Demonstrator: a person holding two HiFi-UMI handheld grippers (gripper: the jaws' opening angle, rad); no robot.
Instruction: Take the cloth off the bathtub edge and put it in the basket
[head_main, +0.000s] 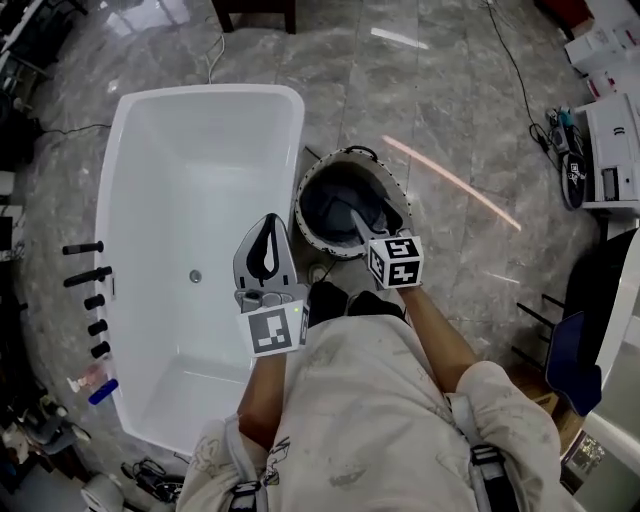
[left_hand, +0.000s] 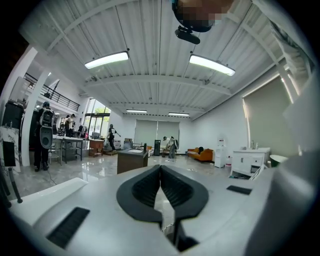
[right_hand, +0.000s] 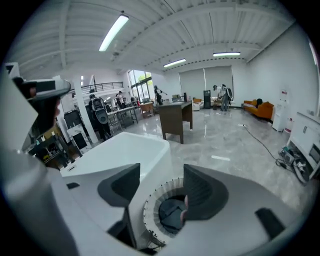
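**Over the basket: cloth dropped in, claw empty**

Between the right gripper's (right_hand: 160, 187) grey jaws, which stand wide apart and grip nothing, the crumpled dark grey cloth (right_hand: 170, 215) lies at the bottom of the round basket with a pleated white rim (right_hand: 149, 206), at the lower middle of the right gripper view. Left of centre in the head view, the left gripper (head_main: 268, 226) hovers with its jaws pressed together, empty, beside the glossy white bathtub's (head_main: 292, 110) bare edge. By my reading the placing step is done. The next move calls only for drawing both grippers clear.
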